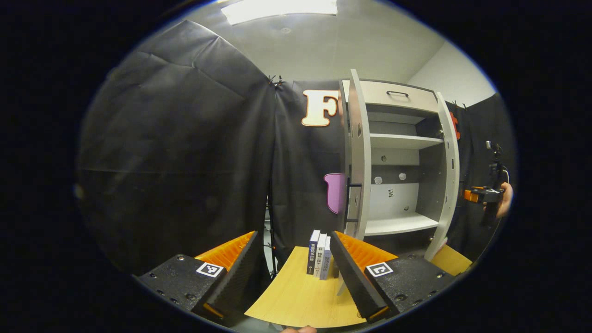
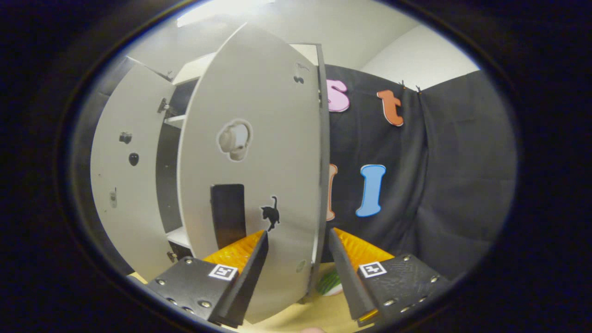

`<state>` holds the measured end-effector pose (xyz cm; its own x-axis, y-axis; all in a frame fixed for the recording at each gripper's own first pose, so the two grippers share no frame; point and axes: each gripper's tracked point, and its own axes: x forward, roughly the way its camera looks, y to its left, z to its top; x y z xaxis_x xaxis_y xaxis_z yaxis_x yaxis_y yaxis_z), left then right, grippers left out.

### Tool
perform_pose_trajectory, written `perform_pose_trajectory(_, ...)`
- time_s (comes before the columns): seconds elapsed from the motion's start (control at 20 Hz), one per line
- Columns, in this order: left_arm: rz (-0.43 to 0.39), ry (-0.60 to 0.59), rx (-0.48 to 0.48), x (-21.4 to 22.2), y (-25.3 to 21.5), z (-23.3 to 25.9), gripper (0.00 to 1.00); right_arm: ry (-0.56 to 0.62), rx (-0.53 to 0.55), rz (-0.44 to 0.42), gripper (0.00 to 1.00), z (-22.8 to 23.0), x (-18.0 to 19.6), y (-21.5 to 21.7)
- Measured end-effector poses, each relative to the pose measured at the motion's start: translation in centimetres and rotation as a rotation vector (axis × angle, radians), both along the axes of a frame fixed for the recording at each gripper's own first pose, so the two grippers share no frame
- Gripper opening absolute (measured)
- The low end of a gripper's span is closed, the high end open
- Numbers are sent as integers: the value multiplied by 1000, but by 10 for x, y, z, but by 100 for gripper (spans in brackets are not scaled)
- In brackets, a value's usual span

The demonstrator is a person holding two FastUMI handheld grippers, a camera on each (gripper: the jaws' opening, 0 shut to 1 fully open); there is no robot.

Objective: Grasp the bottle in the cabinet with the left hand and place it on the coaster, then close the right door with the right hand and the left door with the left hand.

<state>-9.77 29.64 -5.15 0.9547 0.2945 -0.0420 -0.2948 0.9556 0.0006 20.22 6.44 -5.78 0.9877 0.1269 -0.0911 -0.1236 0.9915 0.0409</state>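
In the left gripper view the grey cabinet (image 1: 400, 138) stands on the wooden table (image 1: 296, 296) with both doors swung out: the left door (image 1: 360, 152) edge-on, the right door (image 1: 447, 175) beyond it. My left gripper (image 1: 293, 238) is open, low over the table and well short of the cabinet. A hand holds the right gripper (image 1: 481, 194) just outside the right door. In the right gripper view my right gripper (image 2: 297, 236) is open, close against the right door (image 2: 259, 162), whose free edge (image 2: 323, 185) lies between the fingers. The left door (image 2: 125, 185) stands behind.
Three upright books (image 1: 319, 254) stand on the table in front of the left door. A black handle (image 2: 227, 212) and stickers are on the right door's face. A green-striped object (image 2: 329, 282) lies on the table past the door's edge. Black cloth walls surround the booth.
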Motion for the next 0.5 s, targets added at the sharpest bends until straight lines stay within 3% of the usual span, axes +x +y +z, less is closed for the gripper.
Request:
perform_pose_trajectory(0.05, -6, -1, -7, 3, 3, -2, 96, -21, 29, 11, 84, 8, 0, 8)
perform_pose_trajectory(0.15, -16, 2, -16, 12, 11, -6, 96, -51, 83, 20, 85, 19, -2, 21)
perform_pose_trajectory(0.3, -29, -6, -25, 28, 25, -11, 96, -23, 76, -12, 99, 13, -1, 27)
perform_pose_trajectory(0.5, -79, -16, -37, 55, 40, -14, 96, -11, 68, -30, 99, 9, -16, 36)
